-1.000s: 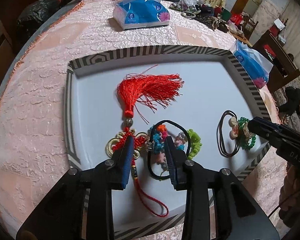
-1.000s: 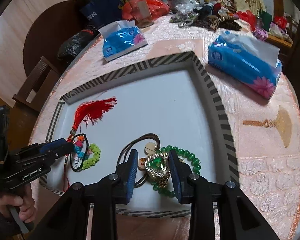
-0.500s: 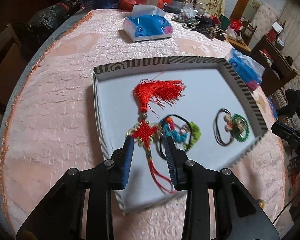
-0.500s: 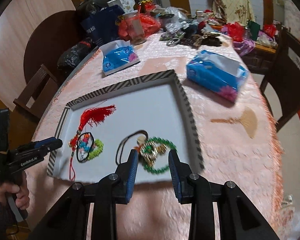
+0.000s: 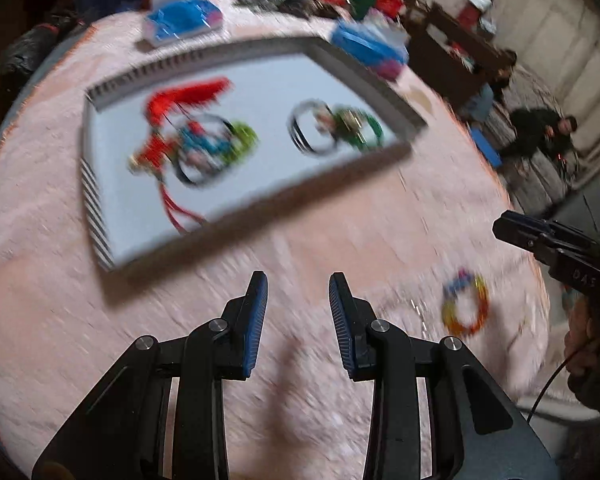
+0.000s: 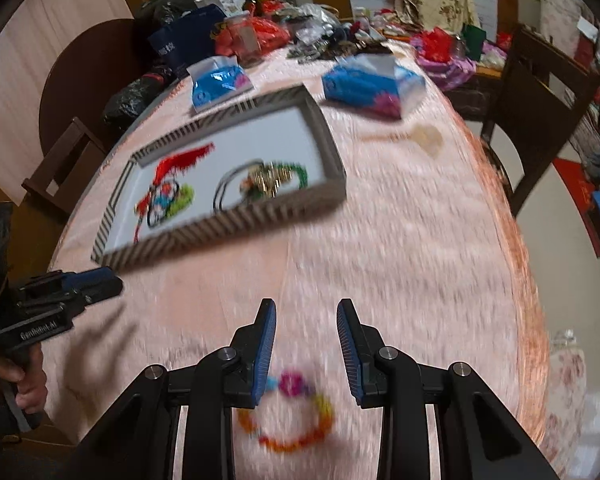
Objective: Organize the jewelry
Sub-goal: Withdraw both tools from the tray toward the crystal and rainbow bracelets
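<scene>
Multicolor bead bracelet lies on counter just beneath right gripper, fingers spread empty; left gripper farther, also spread.

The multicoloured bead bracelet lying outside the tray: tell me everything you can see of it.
The multicoloured bead bracelet is a closed ring of beads in orange, yellow, pink and blue, plastic by the look of them, though motion blur hides detail. It lies flat on the pink tablecloth, near the table's front edge and well apart from the striped tray. The right gripper hovers open just beyond it, touching nothing.
</scene>
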Action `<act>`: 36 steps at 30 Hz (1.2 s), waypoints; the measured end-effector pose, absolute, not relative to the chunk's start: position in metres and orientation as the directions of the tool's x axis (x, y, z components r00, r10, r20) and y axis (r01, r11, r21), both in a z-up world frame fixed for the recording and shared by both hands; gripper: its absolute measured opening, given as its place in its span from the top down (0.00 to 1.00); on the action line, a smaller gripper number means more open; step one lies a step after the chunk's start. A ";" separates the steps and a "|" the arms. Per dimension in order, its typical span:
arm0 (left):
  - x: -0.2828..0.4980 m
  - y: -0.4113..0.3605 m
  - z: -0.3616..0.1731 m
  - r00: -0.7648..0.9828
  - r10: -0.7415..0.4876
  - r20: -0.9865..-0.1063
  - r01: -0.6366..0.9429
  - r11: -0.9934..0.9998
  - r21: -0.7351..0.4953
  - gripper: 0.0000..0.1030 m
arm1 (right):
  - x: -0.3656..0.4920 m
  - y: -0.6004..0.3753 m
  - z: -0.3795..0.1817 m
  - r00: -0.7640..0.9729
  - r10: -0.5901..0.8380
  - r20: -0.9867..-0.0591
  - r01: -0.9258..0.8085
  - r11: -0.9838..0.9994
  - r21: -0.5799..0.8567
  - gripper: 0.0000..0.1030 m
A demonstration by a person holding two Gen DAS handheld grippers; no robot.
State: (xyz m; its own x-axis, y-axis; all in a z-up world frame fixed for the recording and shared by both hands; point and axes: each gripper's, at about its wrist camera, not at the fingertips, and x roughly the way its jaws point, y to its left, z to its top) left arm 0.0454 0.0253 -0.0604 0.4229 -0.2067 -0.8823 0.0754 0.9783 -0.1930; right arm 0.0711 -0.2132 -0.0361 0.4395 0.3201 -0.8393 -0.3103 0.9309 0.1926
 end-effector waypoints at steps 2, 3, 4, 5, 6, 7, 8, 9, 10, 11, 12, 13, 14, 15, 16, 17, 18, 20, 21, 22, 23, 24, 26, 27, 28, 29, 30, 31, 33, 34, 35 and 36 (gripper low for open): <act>0.040 0.017 -0.064 0.407 -0.184 -0.895 0.068 0.983 -0.171 0.70 | 0.057 -0.220 -0.042 0.431 0.320 -0.844 -0.292 0.934 0.205 0.71; 0.039 0.015 -0.065 0.401 -0.159 -0.902 0.052 0.987 -0.151 0.70 | 0.051 -0.223 -0.045 0.424 0.318 -0.848 -0.286 0.935 0.208 0.71; 0.038 0.014 -0.065 0.397 -0.140 -0.907 0.035 0.990 -0.138 0.70 | 0.045 -0.225 -0.048 0.418 0.317 -0.851 -0.281 0.936 0.210 0.71; 0.038 0.014 -0.064 0.393 -0.124 -0.911 0.013 0.992 -0.129 0.70 | 0.039 -0.227 -0.051 0.412 0.315 -0.855 -0.277 0.937 0.211 0.71; 0.037 0.014 -0.062 0.392 -0.109 -0.913 -0.004 0.993 -0.120 0.70 | 0.033 -0.229 -0.054 0.406 0.312 -0.859 -0.273 0.938 0.211 0.71; 0.036 0.015 -0.060 0.396 -0.096 -0.913 -0.013 0.994 -0.110 0.70 | 0.028 -0.230 -0.056 0.402 0.309 -0.862 -0.270 0.939 0.212 0.71; 0.034 0.015 -0.057 0.404 -0.075 -0.911 -0.022 0.995 -0.092 0.70 | 0.023 -0.231 -0.058 0.397 0.307 -0.865 -0.265 0.941 0.212 0.71; 0.033 0.015 -0.055 0.411 -0.061 -0.909 -0.028 0.996 -0.080 0.70 | 0.019 -0.232 -0.060 0.393 0.303 -0.868 -0.262 0.942 0.210 0.71; 0.033 0.016 -0.052 0.418 -0.046 -0.907 -0.037 0.997 -0.067 0.70 | 0.016 -0.232 -0.060 0.391 0.297 -0.871 -0.259 0.944 0.206 0.71; 0.031 0.016 -0.049 0.421 -0.032 -0.906 -0.046 0.997 -0.057 0.70 | 0.013 -0.232 -0.060 0.391 0.290 -0.874 -0.256 0.946 0.200 0.71; 0.030 0.016 -0.047 0.423 -0.020 -0.906 -0.055 0.997 -0.048 0.69 | 0.009 -0.233 -0.060 0.390 0.285 -0.876 -0.251 0.948 0.196 0.71; 0.028 0.018 -0.046 0.425 -0.011 -0.905 -0.060 0.997 -0.041 0.66 | 0.006 -0.233 -0.060 0.390 0.284 -0.876 -0.248 0.949 0.197 0.71; 0.027 0.018 -0.045 0.427 0.004 -0.904 -0.068 0.997 -0.028 0.64 | 0.004 -0.233 -0.060 0.390 0.281 -0.877 -0.246 0.950 0.194 0.71; 0.026 0.019 -0.044 0.429 0.014 -0.903 -0.075 0.997 -0.020 0.62 | 0.002 -0.233 -0.060 0.390 0.273 -0.879 -0.241 0.952 0.189 0.71; 0.025 0.019 -0.044 0.431 0.018 -0.902 -0.079 0.997 -0.018 0.62 | 0.000 -0.233 -0.059 0.390 0.271 -0.880 -0.238 0.953 0.188 0.71; 0.023 0.020 -0.043 0.433 0.024 -0.901 -0.085 0.996 -0.014 0.61 | -0.002 -0.232 -0.059 0.389 0.271 -0.880 -0.236 0.953 0.190 0.71; 0.022 0.021 -0.042 0.434 0.030 -0.900 -0.089 0.996 -0.010 0.61 | -0.002 -0.231 -0.058 0.389 0.272 -0.880 -0.236 0.953 0.190 0.71; 0.019 0.023 -0.040 0.436 0.037 -0.899 -0.096 0.995 -0.006 0.61 | -0.004 -0.229 -0.056 0.392 0.274 -0.878 -0.242 0.952 0.189 0.71; 0.018 0.023 -0.040 0.436 0.040 -0.899 -0.098 0.995 -0.004 0.61 | -0.006 -0.228 -0.056 0.392 0.274 -0.878 -0.245 0.951 0.188 0.71; 0.017 0.023 -0.039 0.437 0.041 -0.899 -0.100 0.995 -0.003 0.61 | -0.007 -0.227 -0.055 0.394 0.274 -0.877 -0.247 0.951 0.186 0.71; 0.016 0.023 -0.038 0.439 0.043 -0.897 -0.102 0.995 -0.002 0.61 | -0.009 -0.227 -0.055 0.395 0.273 -0.877 -0.247 0.951 0.184 0.71; 0.015 0.023 -0.037 0.440 0.045 -0.897 -0.103 0.995 0.000 0.61 | -0.010 -0.227 -0.055 0.395 0.272 -0.877 -0.247 0.952 0.184 0.71; 0.014 0.022 -0.036 0.442 0.048 -0.896 -0.103 0.995 0.002 0.61 | -0.010 -0.228 -0.055 0.392 0.272 -0.879 -0.242 0.952 0.186 0.71; 0.013 0.022 -0.036 0.443 0.049 -0.895 -0.103 0.995 0.004 0.61 | -0.011 -0.229 -0.056 0.389 0.270 -0.881 -0.239 0.953 0.187 0.71; 0.012 0.022 -0.035 0.443 0.048 -0.895 -0.102 0.995 0.003 0.61 | -0.012 -0.230 -0.056 0.387 0.270 -0.881 -0.237 0.953 0.188 0.71; 0.012 0.022 -0.034 0.444 0.049 -0.895 -0.102 0.995 0.004 0.61 | -0.013 -0.231 -0.056 0.389 0.270 -0.881 -0.235 0.953 0.189 0.71; 0.011 0.021 -0.034 0.445 0.051 -0.894 -0.103 0.995 0.006 0.61 | -0.014 -0.232 -0.056 0.389 0.271 -0.881 -0.235 0.953 0.190 0.71; 0.011 0.021 -0.034 0.445 0.051 -0.894 -0.103 0.995 0.005 0.61 | -0.014 -0.232 -0.056 0.388 0.272 -0.881 -0.235 0.953 0.191 0.71; 0.010 0.020 -0.033 0.445 0.049 -0.894 -0.101 0.995 0.004 0.61 | -0.016 -0.233 -0.055 0.391 0.271 -0.879 -0.236 0.953 0.189 0.71; 0.011 0.020 -0.033 0.444 0.047 -0.895 -0.100 0.995 0.002 0.61 | -0.016 -0.233 -0.055 0.393 0.272 -0.879 -0.236 0.953 0.189 0.71; 0.011 0.019 -0.033 0.444 0.045 -0.895 -0.098 0.995 0.001 0.61 | -0.017 -0.233 -0.054 0.395 0.273 -0.877 -0.236 0.953 0.191 0.71; 0.011 0.018 -0.033 0.444 0.047 -0.895 -0.098 0.995 0.003 0.61 | -0.017 -0.234 -0.054 0.395 0.273 -0.877 -0.236 0.953 0.191 0.71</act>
State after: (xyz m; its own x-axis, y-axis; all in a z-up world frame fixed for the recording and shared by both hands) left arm 0.0108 0.0178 -0.0331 0.4444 0.0469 -0.8946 -0.0981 0.9952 0.0035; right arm -0.0169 -0.2335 -0.0543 0.3953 0.2732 -0.8770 -0.2359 0.9529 0.1905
